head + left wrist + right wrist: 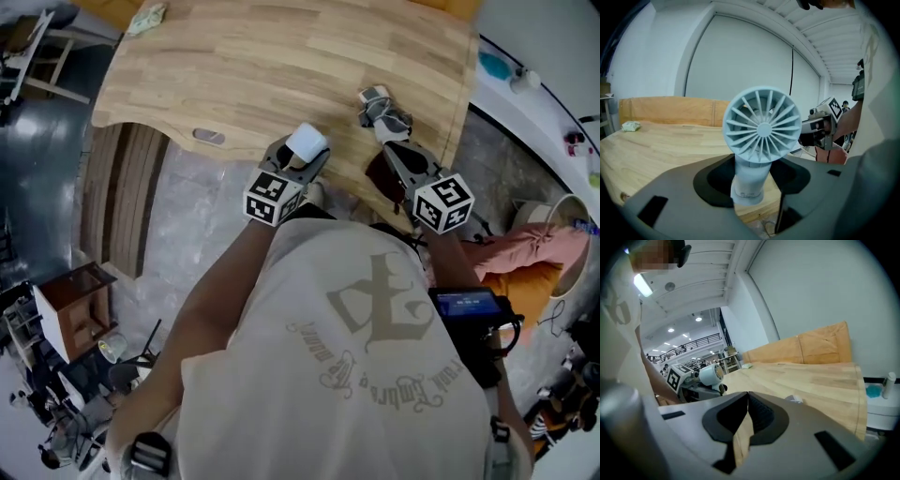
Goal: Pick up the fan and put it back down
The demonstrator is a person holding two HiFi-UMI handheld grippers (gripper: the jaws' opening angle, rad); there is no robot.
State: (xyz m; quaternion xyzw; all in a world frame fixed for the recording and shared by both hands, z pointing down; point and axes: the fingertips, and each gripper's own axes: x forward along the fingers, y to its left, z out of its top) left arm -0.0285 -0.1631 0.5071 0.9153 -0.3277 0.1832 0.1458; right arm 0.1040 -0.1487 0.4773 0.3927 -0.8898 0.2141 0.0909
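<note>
A small white hand fan (761,126) stands upright between the jaws of my left gripper (750,180), which is shut on its round handle. Its ribbed head faces the camera. In the head view the fan (306,142) and left gripper (292,167) are at the near edge of the wooden table (281,66). The handle's foot shows below the jaws, clear of the wood. My right gripper (392,133) is to the right over the table's near right corner, and its jaws (747,399) are shut with nothing between them. In the right gripper view the fan (711,374) is at the left.
A small grey-white thing (375,97) lies on the table just beyond the right gripper. A crumpled pale wad (147,17) sits at the far left corner. A cable hole (208,137) is by the near edge. On the floor at the left stands a small wooden cabinet (70,305).
</note>
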